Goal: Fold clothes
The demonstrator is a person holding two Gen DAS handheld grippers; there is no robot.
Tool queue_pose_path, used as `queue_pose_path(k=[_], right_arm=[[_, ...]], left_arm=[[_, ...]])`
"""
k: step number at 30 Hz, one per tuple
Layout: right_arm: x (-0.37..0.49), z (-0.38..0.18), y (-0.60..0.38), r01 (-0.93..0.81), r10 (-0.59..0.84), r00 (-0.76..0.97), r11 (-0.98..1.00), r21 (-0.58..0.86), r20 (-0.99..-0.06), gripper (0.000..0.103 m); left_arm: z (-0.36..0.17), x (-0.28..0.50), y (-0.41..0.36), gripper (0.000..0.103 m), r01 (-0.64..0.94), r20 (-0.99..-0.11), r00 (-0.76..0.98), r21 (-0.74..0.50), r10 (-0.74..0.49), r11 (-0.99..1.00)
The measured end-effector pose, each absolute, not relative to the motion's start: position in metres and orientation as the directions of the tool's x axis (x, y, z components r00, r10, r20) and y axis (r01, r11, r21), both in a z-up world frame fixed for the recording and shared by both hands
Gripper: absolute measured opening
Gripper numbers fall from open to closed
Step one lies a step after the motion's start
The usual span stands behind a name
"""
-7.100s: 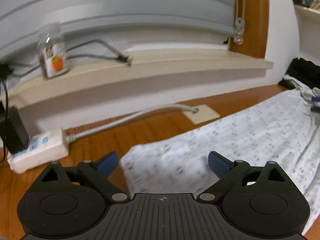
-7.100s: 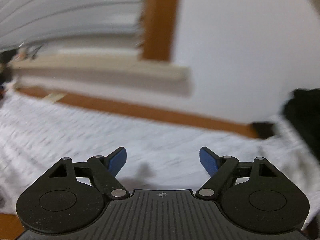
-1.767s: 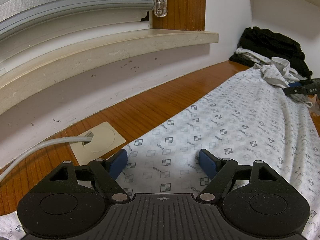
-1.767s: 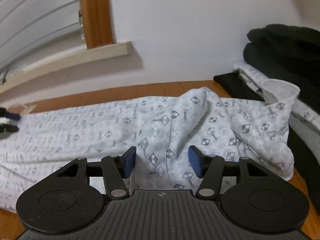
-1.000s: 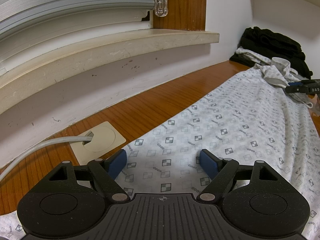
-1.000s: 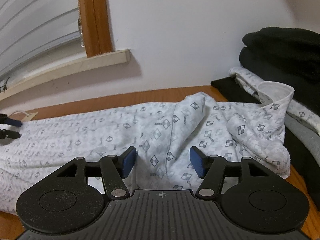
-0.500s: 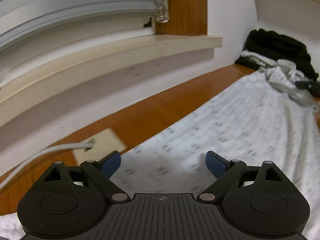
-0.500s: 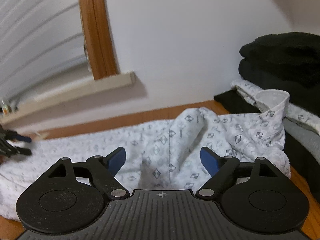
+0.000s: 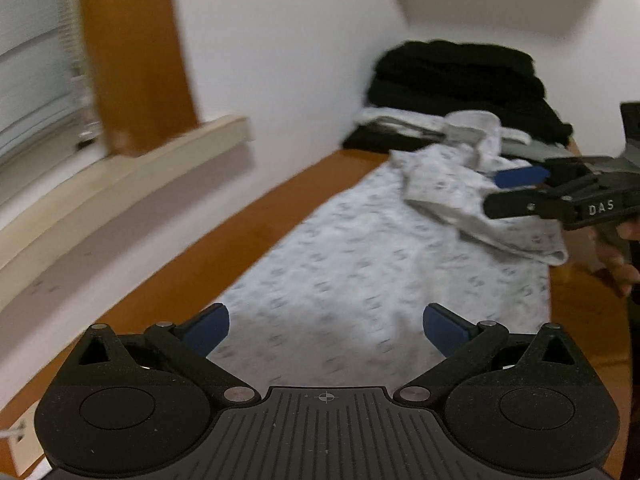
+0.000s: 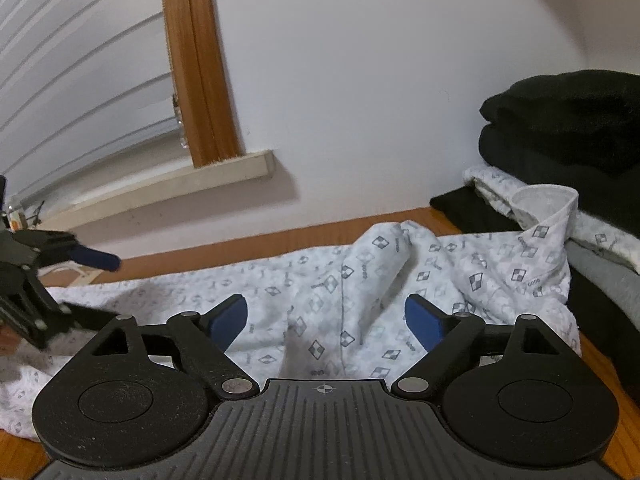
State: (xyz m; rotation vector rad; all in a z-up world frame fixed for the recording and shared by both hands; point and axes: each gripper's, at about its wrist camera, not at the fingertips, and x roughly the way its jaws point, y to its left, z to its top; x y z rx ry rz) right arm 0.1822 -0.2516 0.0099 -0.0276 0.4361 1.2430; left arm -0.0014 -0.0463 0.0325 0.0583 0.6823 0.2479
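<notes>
A white shirt with a grey check print (image 9: 360, 260) lies stretched along the wooden table (image 9: 200, 272), its collar end (image 10: 548, 204) bunched by a clothes pile. My left gripper (image 9: 326, 326) hovers over the shirt's middle, its jaws opening, with nothing pinched between the blue pads. It shows blurred at the left edge of the right wrist view (image 10: 96, 286). My right gripper (image 10: 325, 316) sits low over the rumpled collar end (image 10: 320, 280), its jaws also opening and free of the cloth. From the left wrist view the right gripper (image 9: 508, 190) is seen side-on, a hand (image 9: 616, 268) behind it.
A stack of folded clothes, black on top (image 10: 560, 120), stands at the table's far right end (image 9: 460, 76). A window sill (image 10: 180, 184) and white wall run along the back. A wall socket plate (image 9: 16, 440) sits at the lower left.
My left gripper has swept right along the shirt toward the collar end and its jaws have spread wider. The right gripper stayed put, tipped up slightly, and its jaws have also widened.
</notes>
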Motion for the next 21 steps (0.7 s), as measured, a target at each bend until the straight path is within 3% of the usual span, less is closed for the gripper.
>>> queue_pose_path(k=[13,17,21], right_arm=[[0.183,0.01,-0.261,-0.913,0.928,0.253,0.323,0.251,-0.275,0.086],[0.185,0.01,-0.272,-0.908,0.943,0.252,0.308,0.283,-0.217,0.097],[0.181,0.013,-0.29,-0.908,0.947,0.271,0.31,0.282,-0.17,0.1]], left_arm=[[0.018,0.036,-0.059,0.103,-0.141,-0.628,0.758,0.106,0.176,0.984],[0.018,0.047,-0.05,0.103,-0.147,-0.587,0.797,0.043,0.144,0.988],[0.021,0.063,-0.037,0.103,-0.158,-0.551,0.828,-0.049,0.105,0.986]])
